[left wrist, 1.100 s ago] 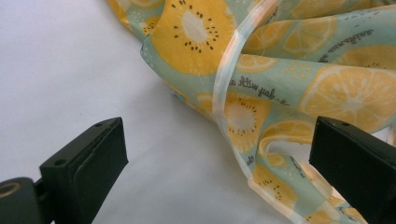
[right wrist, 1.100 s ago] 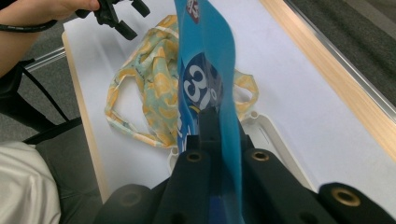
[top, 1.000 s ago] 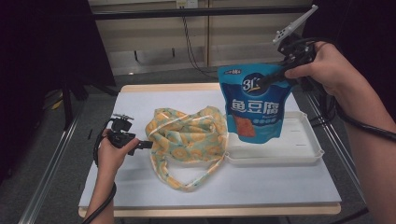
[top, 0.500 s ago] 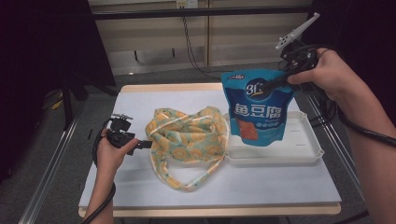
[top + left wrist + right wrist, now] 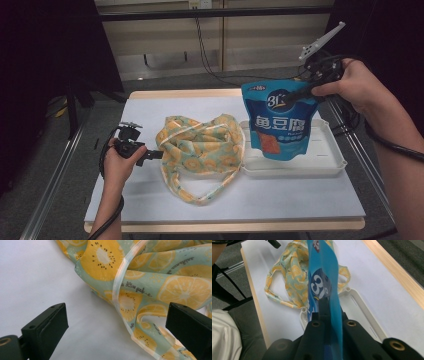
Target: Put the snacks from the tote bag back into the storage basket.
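Observation:
A blue snack pouch [image 5: 279,120] with white lettering hangs upright over the white tray [image 5: 325,165]. My right gripper [image 5: 292,96] is shut on its top edge. In the right gripper view the jaws [image 5: 329,315] pinch the pouch [image 5: 322,277] edge-on, above the tray [image 5: 362,307]. A crumpled fabric bag [image 5: 200,147] printed with lemons and kiwis lies at the table's middle. My left gripper [image 5: 152,155] rests at the bag's left edge, open. In the left gripper view [image 5: 116,315] the bag's cloth [image 5: 155,272] and a translucent handle [image 5: 120,285] lie between the wide-apart jaws.
The white tabletop [image 5: 300,197] has a wooden rim. The tray sits against the bag's right side. Metal rails [image 5: 55,180] run along both sides of the table, and cables hang at the back. A black cable trails from each gripper.
The right gripper has carried the pouch slightly rightward and lower over the tray. The left gripper and the bag have stayed put.

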A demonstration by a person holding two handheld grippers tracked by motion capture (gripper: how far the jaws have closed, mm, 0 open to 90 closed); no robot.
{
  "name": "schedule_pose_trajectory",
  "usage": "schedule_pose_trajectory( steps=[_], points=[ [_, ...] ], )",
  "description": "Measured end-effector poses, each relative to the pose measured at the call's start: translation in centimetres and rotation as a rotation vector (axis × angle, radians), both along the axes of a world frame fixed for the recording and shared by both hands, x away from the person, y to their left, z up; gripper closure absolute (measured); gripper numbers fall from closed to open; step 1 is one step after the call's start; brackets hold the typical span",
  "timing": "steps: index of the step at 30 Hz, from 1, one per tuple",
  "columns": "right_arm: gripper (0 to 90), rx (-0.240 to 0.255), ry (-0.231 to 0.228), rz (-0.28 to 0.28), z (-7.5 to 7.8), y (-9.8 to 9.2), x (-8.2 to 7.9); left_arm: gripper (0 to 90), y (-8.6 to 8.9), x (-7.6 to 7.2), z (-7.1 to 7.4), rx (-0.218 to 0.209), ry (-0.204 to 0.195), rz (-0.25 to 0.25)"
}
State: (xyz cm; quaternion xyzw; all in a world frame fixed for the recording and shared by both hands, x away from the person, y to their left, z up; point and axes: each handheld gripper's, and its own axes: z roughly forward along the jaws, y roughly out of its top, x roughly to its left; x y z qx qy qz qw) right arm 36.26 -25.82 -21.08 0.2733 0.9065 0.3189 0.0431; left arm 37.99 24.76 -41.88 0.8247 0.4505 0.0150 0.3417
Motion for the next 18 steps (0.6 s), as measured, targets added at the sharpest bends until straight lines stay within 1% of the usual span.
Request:
schedule_pose_trajectory(
  steps=[3,5,6,7,9,10,11,13,15,16,18],
  points=[
    [90.0,-0.007,0.0,0.009,-0.2,-0.2,0.0,3.9,0.1,0.0,0.0,-0.001,0.0,0.002],
    [90.0,-0.013,0.001,0.009,-0.4,-0.2,-0.1,3.9,0.2,0.0,0.0,0.001,0.003,-0.004],
    [90.0,-0.015,0.002,0.008,-0.5,-0.2,-0.1,3.8,0.2,0.0,0.1,0.005,-0.003,-0.002],
    [90.0,-0.015,0.002,0.011,-0.6,-0.2,-0.1,3.9,0.2,0.0,0.1,-0.003,0.0,0.006],
    [90.0,-0.014,0.005,0.012,-0.8,-0.2,0.0,3.9,0.3,0.0,0.2,0.0,0.003,-0.007],
    [90.0,-0.012,0.007,0.009,-1.0,-0.2,0.0,3.9,0.3,0.0,0.2,-0.006,0.002,-0.001],
    [90.0,-0.01,0.01,0.017,-1.2,-0.2,0.0,3.9,0.3,0.0,0.2,-0.003,-0.007,0.005],
    [90.0,-0.014,0.012,0.021,-1.6,0.0,0.0,3.8,0.4,0.0,0.3,-0.008,-0.004,0.001],
    [90.0,-0.02,0.004,0.025,-1.8,0.2,0.0,3.9,0.4,0.0,0.3,-0.007,-0.004,0.0],
    [90.0,-0.018,0.018,0.03,-2.0,0.3,0.0,3.9,0.4,0.0,0.3,-0.007,-0.005,0.0],
    [90.0,-0.022,0.021,0.037,-2.3,0.5,0.1,3.9,0.4,0.0,0.2,-0.007,-0.004,0.003]
  ],
)
